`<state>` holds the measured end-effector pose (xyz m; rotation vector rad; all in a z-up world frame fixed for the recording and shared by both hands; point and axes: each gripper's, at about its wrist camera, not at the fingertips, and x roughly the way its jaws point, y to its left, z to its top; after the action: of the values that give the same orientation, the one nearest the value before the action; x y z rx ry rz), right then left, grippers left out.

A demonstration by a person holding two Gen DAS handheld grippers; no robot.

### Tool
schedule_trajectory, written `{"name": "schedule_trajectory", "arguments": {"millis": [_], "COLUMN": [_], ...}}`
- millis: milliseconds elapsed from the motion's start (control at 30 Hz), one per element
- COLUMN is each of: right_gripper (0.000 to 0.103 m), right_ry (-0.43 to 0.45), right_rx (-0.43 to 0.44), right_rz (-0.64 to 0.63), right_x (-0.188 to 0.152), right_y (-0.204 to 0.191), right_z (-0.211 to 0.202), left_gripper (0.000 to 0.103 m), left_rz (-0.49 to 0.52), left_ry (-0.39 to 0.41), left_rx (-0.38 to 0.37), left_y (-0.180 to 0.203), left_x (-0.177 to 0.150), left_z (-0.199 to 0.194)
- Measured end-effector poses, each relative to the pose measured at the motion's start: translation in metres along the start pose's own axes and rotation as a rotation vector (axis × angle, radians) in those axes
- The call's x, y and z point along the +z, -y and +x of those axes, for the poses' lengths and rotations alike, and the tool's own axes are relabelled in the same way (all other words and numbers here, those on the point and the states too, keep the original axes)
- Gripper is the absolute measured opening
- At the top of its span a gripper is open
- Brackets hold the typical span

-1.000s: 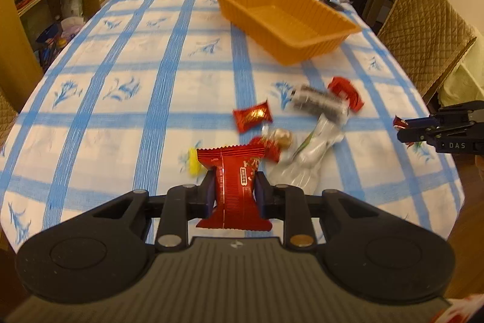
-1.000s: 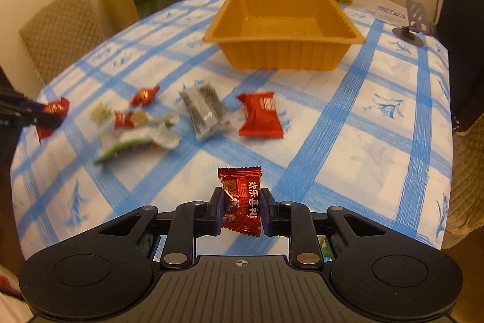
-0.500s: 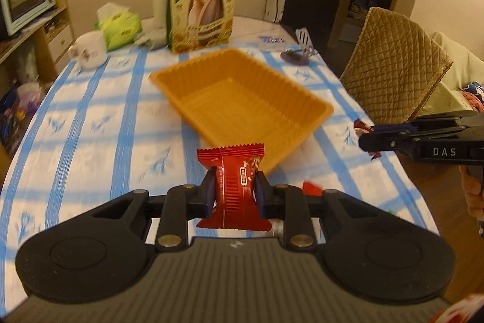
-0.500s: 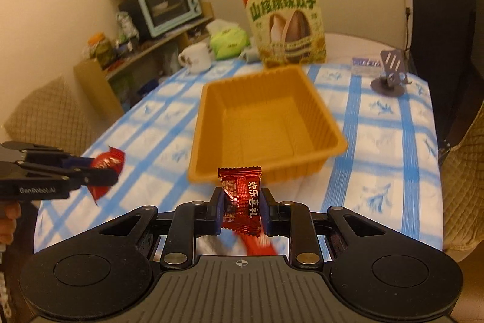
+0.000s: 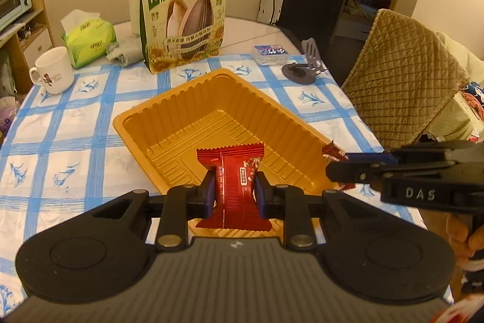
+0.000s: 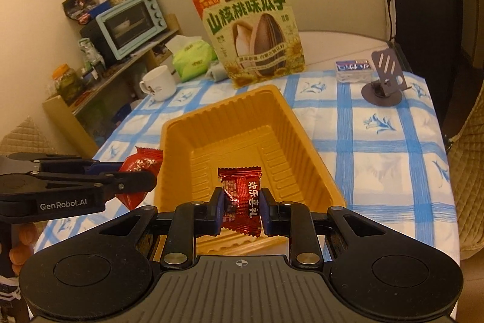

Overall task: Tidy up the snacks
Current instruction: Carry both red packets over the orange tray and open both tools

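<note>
An empty orange plastic tray (image 5: 169, 123) (image 6: 290, 123) sits on the blue-checked tablecloth. My left gripper (image 5: 235, 192) is shut on a red candy packet (image 5: 234, 186) and holds it above the tray's near corner. My right gripper (image 6: 241, 203) is shut on a smaller red candy with white characters (image 6: 242, 199), above the tray's near edge. The right gripper also shows at the right of the left wrist view (image 5: 335, 168). The left gripper (image 6: 145, 176) and its packet (image 6: 140, 168) show at the left of the right wrist view, beside the tray's left rim.
A sunflower-seed bag (image 5: 184, 17) (image 6: 254, 32) stands behind the tray. A white mug (image 5: 53, 74), a green tissue pack (image 5: 89, 41) and a phone stand (image 5: 305, 68) are at the far end. A quilted chair (image 5: 405, 87) stands at the right.
Both grippers have moved forward from the loose snacks to over the tray, each still holding its candy. The tray now fills the middle of both views.
</note>
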<state>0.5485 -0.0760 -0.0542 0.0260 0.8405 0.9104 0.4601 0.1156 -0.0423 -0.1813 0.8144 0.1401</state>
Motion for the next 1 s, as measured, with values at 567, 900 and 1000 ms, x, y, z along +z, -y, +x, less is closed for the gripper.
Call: {"name": "schedule_trajectory", "arguments": {"millis": [567,900,1000], "right_gripper": [0.025,0.025,0.025], "right_ry": [-0.043,-0.044,-0.028], "right_rx": [-0.028,-0.033,-0.035], "right_rz": [0.059,0.063,0.055], "right_x": [0.001,0.005,0.006], "right_y": [0.014,0.014,0.013], "right_z": [0.039,0.043,0.043], "left_gripper": [0.025,0.032,0.037], "left_rz": [0.011,0.014,0.017], "left_ry": [-0.046,-0.046,-0.037], "left_rx": [-0.013,-0.005,-0.001], "left_y": [-0.002,-0.005,-0.007], "left_x": [0.008,0.011,0.01], "left_z": [0.045,0.045,0.042]}}
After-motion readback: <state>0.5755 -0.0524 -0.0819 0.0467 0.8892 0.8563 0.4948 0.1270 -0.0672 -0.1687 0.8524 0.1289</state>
